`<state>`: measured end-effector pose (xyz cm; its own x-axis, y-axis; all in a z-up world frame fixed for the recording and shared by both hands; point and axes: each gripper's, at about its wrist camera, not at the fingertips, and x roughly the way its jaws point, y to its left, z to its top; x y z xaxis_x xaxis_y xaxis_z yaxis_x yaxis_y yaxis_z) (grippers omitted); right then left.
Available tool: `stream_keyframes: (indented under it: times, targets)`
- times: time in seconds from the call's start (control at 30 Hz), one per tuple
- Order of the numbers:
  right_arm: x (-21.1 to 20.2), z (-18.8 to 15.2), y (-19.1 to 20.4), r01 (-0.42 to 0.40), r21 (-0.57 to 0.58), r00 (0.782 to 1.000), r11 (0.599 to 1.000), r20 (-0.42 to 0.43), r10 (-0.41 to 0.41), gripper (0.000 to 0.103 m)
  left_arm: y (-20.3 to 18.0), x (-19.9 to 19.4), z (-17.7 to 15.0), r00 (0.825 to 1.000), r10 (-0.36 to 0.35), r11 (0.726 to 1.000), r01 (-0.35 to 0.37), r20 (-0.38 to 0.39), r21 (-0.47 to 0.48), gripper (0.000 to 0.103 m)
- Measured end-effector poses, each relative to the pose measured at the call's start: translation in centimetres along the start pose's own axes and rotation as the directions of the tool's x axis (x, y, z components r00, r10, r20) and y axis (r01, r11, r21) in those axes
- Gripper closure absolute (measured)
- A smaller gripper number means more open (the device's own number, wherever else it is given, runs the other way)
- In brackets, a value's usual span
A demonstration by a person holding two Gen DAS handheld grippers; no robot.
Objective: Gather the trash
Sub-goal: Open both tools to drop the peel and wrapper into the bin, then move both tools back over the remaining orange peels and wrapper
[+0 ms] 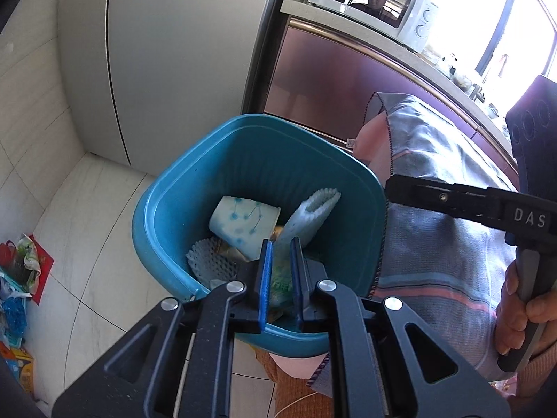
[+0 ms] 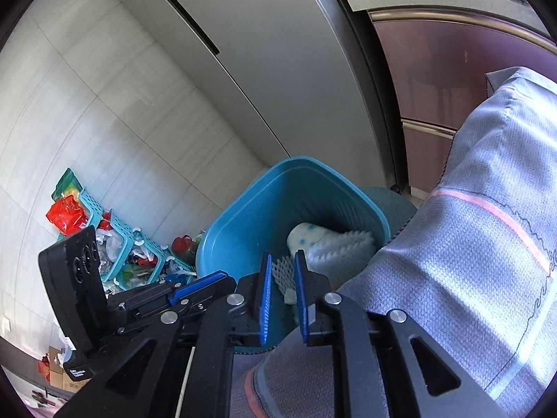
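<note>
My left tongs (image 1: pixel 281 268) hang over the near rim of the bin (image 1: pixel 163 188), my right tongs (image 2: pixel 282 291) beside them. In the bin a paper cup (image 1: pixel 243 221) lies on its side, a foam sleeve (image 1: pixel 313 212) leaning to its right and foam netting (image 1: pixel 210 261) in front. A cloth-draped seat (image 1: pixel 435 230) stands right of the bin, the fridge (image 1: pixel 181 62) behind it, and baskets of clutter (image 2: pixel 122 247) on the floor to the left.
</note>
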<state>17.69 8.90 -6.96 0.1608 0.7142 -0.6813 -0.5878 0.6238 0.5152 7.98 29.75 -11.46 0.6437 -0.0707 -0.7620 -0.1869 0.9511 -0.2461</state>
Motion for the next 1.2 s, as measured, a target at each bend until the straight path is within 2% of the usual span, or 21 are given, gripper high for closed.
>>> stream_keyframes:
  times: [0.13, 0.2, 0.3, 0.37, 0.43, 0.53, 0.63, 0.77, 0.93, 1.2]
  targets:
    - [-0.4, -0.1, -0.3, -0.007, 0.004, 1.000, 1.000, 0.005, 0.007, 0.086, 0.1, -0.2, 0.1, 1.000, -0.006, 1.000, 0.006, 0.011, -0.009, 0.092]
    - [-0.8, -0.3, -0.5, -0.010, 0.004, 1.000, 1.000, 0.009, 0.010, 0.084, -0.1, -0.6, 0.1, 1.000, -0.008, 1.000, 0.009, 0.024, -0.008, 0.088]
    - [-2.0, -0.9, -0.7, -0.009, -0.008, 1.000, 1.000, 0.029, 0.009, 0.080, -0.7, -1.6, 0.1, 0.998, -0.023, 1.000, 0.023, 0.050, -0.002, 0.076]
    - [-3.2, -1.3, -0.8, -0.006, -0.022, 0.999, 1.000, 0.046, 0.007, 0.077, -1.3, -2.3, 0.2, 0.996, -0.044, 0.999, 0.043, 0.073, 0.008, 0.069]
    - [-4.7, -1.8, -1.1, 0.005, -0.031, 0.998, 0.999, 0.067, -0.002, 0.071, -2.2, -3.0, 0.2, 0.993, -0.072, 0.997, 0.069, 0.094, 0.030, 0.065]
    - [-7.3, -2.6, -1.9, 0.027, -0.040, 0.994, 0.999, 0.110, -0.022, 0.068, -3.9, -4.0, 0.4, 0.986, -0.112, 0.992, 0.104, 0.123, 0.069, 0.057]
    - [-10.1, -3.6, -2.8, 0.047, -0.031, 0.987, 0.998, 0.156, -0.042, 0.063, -6.2, -4.6, 0.4, 0.977, -0.162, 0.983, 0.148, 0.136, 0.110, 0.054]
    - [-13.8, -5.4, -5.0, 0.085, 0.010, 0.974, 0.996, 0.211, -0.085, 0.061, -9.5, -5.0, 0.3, 0.964, -0.228, 0.964, 0.203, 0.138, 0.170, 0.042]
    - [-17.6, -7.8, -8.4, 0.142, 0.096, 0.952, 0.985, 0.258, -0.163, 0.061, -13.8, -4.7, -0.4, 0.948, -0.302, 0.933, 0.272, 0.102, 0.237, 0.039]
    - [-23.7, -11.9, -13.4, 0.226, 0.238, 0.899, 0.945, 0.323, -0.296, 0.061, -20.3, -3.5, -1.7, 0.925, -0.379, 0.881, 0.352, 0.024, 0.315, 0.039]
